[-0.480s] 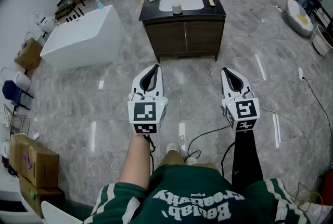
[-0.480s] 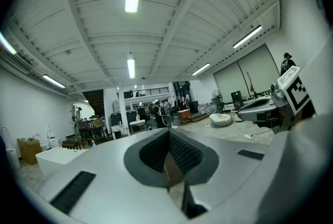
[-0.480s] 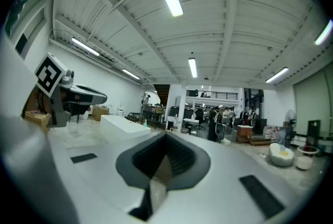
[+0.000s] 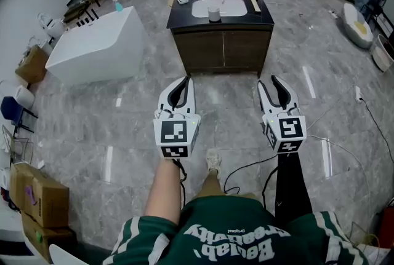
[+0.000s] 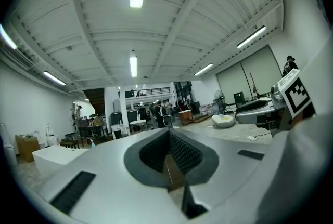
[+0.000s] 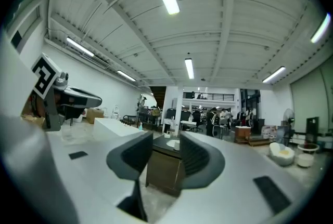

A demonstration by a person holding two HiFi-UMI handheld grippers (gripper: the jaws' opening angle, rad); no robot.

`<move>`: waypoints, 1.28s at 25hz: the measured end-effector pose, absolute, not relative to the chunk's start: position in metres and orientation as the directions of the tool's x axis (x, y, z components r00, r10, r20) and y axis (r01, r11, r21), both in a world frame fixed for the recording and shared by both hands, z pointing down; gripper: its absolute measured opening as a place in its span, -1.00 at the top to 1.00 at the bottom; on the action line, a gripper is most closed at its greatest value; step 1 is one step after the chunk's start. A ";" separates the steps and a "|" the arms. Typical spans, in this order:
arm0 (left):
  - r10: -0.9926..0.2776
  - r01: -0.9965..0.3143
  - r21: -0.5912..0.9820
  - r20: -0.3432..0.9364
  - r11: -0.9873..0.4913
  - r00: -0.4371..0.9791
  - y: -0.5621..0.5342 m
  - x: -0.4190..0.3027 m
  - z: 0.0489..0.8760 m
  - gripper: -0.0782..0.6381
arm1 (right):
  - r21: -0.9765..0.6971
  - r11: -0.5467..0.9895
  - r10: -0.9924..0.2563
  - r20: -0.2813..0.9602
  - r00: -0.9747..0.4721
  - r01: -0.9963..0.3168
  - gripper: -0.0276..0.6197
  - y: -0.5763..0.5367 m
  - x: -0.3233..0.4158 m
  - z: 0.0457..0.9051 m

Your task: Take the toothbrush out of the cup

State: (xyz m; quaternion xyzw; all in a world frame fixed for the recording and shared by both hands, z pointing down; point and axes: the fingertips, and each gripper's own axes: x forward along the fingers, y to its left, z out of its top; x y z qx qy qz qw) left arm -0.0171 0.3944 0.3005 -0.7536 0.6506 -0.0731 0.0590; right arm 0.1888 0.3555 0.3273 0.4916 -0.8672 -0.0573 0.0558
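Note:
A white cup (image 4: 213, 13) stands on the dark counter of a wooden vanity (image 4: 221, 45), beside its white sink (image 4: 215, 7), far ahead across the floor. The toothbrush is too small to make out. Both grippers are held level at waist height, well short of the vanity. My left gripper (image 4: 183, 82) has its jaws together with nothing in them; its own view shows my left gripper (image 5: 168, 133) with the pads meeting at the tips. My right gripper (image 4: 271, 84) is open and empty. Between the parted jaws of my right gripper (image 6: 166, 141) the cup (image 6: 177, 144) and the vanity (image 6: 164, 168) show.
A white bathtub (image 4: 98, 42) stands left of the vanity. Cardboard boxes (image 4: 37, 196) sit at the near left and black cables (image 4: 249, 165) trail over the grey marble floor near the person's feet. More tubs (image 4: 358, 19) and furniture line the far right.
The person has stepped forward: a shoe now shows further ahead on the floor and the vanity sits slightly lower in view. Both grippers keep their places in front of the body.

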 end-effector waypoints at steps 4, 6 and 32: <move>-0.984 -0.968 -0.180 0.033 -0.177 0.174 0.345 -0.028 0.304 0.78 | 0.170 0.497 -0.866 0.047 -0.497 -0.851 0.37 0.311 0.175 0.331; -0.981 -0.965 -0.180 0.039 -0.192 0.188 0.319 -0.033 0.304 0.78 | 0.163 0.491 -0.870 0.046 -0.491 -0.856 0.37 0.289 0.168 0.330; -0.952 -0.942 -0.147 -0.003 -0.303 0.307 0.094 -0.103 0.304 0.78 | 0.132 0.457 -0.889 0.044 -0.455 -0.880 0.33 0.082 0.086 0.329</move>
